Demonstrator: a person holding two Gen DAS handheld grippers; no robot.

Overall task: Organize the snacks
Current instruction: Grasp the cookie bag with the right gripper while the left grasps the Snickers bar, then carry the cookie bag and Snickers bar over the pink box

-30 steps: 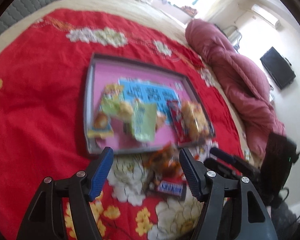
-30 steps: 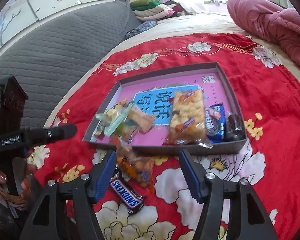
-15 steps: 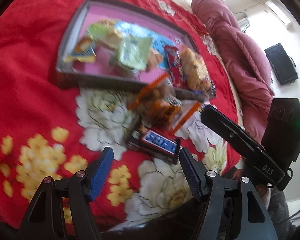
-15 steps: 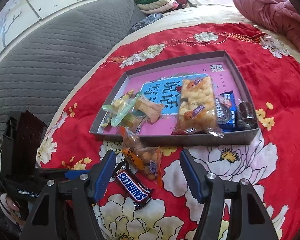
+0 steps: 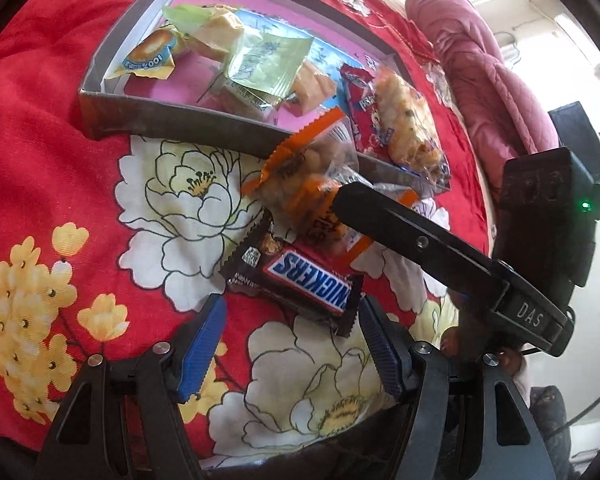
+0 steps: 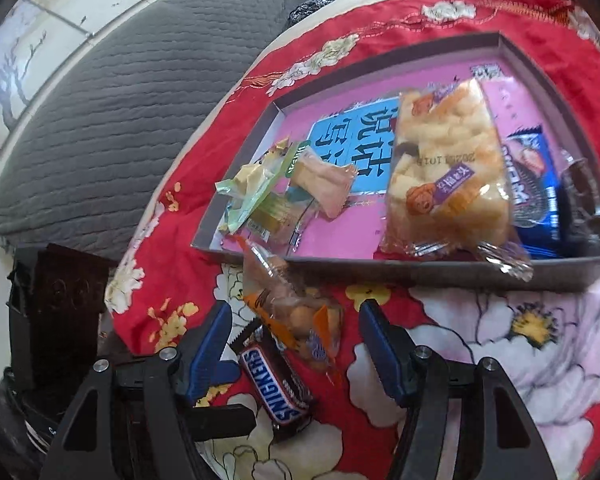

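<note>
Two snacks outside the tray, both grippers open above them.

Left wrist view: the left gripper (image 5: 292,344) stands open, holding nothing, around the chocolate bar (image 5: 300,280) on the red bedspread (image 5: 40,152); its long axis runs slantwise across the jaws. Closing on it seems the next move. Right wrist view: the right gripper (image 6: 294,346), also open and empty, hovers over the orange snack bag (image 6: 296,312) leaning against the tray (image 6: 440,270); its long axis points toward the tray.

Far corner of the tray (image 5: 112,98) beyond the left view's top edge
</note>
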